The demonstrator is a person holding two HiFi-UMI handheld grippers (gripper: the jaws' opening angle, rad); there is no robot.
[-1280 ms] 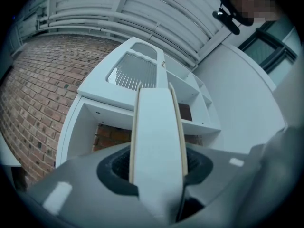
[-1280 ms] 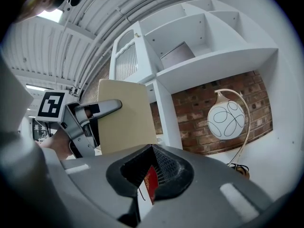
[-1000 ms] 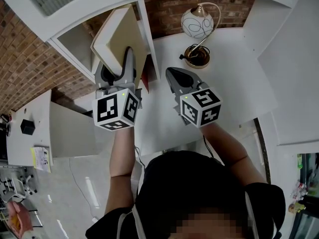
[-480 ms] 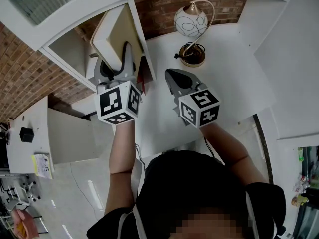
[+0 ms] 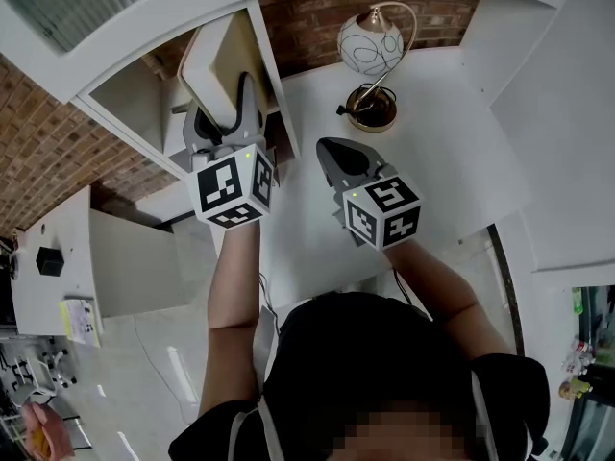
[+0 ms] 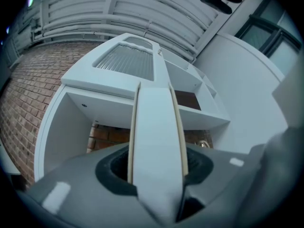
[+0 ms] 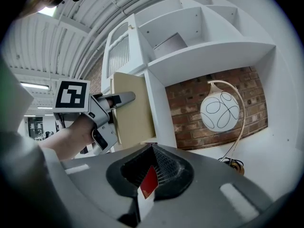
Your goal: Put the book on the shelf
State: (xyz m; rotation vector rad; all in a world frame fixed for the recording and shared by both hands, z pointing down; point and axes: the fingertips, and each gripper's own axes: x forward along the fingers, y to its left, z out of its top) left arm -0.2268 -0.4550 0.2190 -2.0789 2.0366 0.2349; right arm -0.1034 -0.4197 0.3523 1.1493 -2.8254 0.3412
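The book (image 5: 216,65) has cream covers and a white edge, and it stands upright. My left gripper (image 5: 227,113) is shut on its near end. Its far end reaches into an open compartment of the white shelf unit (image 5: 144,84), against the compartment's right wall. In the left gripper view the book (image 6: 156,137) rises between the jaws towards the shelf unit (image 6: 76,122). The right gripper view shows the book (image 7: 133,113) and the left gripper (image 7: 124,98) from the side. My right gripper (image 5: 334,150) hangs over the white table with its tips together. A red and white slip (image 7: 148,183) shows behind its tips.
A lamp (image 5: 375,46) with a white globe and brass base stands on the white table (image 5: 442,152), right of the shelf wall; the same lamp (image 7: 219,110) is in the right gripper view. Brick wall lies behind. A lower white desk (image 5: 58,257) sits at the left.
The left gripper has carried the book a little further towards the shelf compartment. The right gripper has stayed where it was.
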